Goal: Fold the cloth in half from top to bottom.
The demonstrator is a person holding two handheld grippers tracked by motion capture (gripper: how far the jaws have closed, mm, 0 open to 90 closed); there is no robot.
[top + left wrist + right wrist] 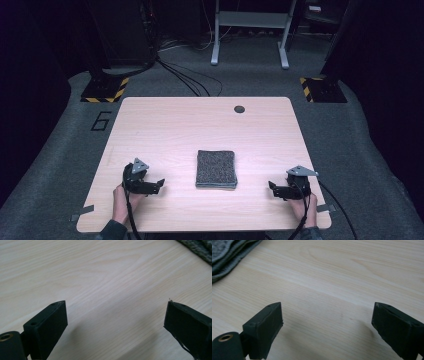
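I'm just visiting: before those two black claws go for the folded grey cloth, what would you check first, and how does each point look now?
1. Left gripper open, nothing between its jaws: ok.
2. Right gripper open, nothing between its jaws: ok.
3. Folded grey towel lies flat and square between the grippers: ok.
4. Both grippers apart from the towel, not touching it: ok.
5. Bare wooden table around the towel: ok.
6. How many layers the fold has: cannot tell.
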